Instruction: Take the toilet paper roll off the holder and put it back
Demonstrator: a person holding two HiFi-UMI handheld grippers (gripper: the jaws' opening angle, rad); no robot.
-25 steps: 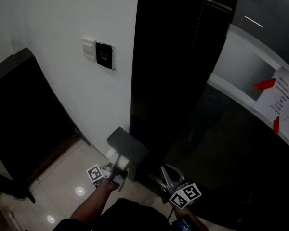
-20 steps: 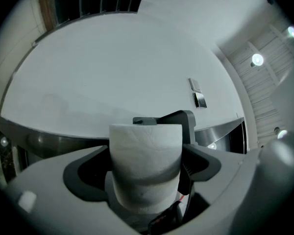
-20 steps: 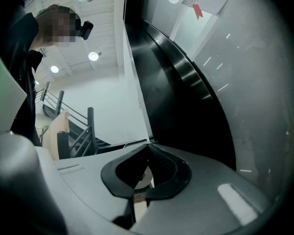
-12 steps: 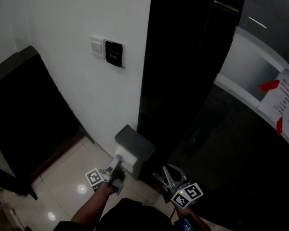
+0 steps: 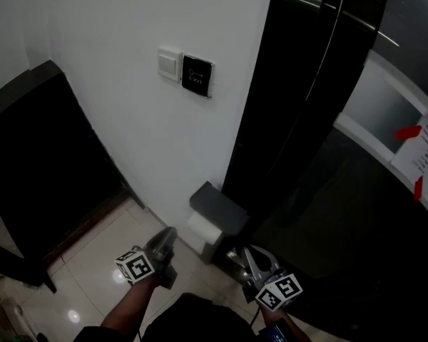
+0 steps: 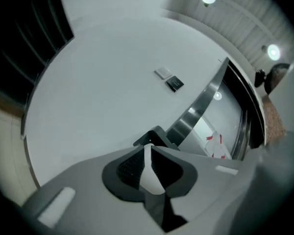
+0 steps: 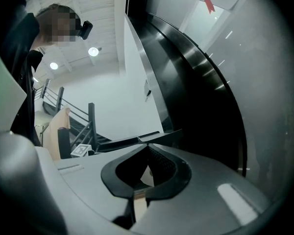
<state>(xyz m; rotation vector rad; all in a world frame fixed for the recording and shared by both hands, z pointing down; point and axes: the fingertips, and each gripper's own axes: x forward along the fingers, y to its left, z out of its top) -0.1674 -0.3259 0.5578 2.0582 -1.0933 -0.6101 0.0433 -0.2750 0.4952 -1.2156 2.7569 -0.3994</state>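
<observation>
1. Head view: toilet paper roll sits under its holder on the wall, untouched.
2. Your left gripper has just closed its jaws on nothing; your right gripper has its jaws together too.
3. Push in like this and you'd likely nudge the roll, not grip it.

Holder: fixed low on the wall.
Toilet paper roll: hung under the holder.
Switch plate: set higher up, just left of the exit panel.
</observation>
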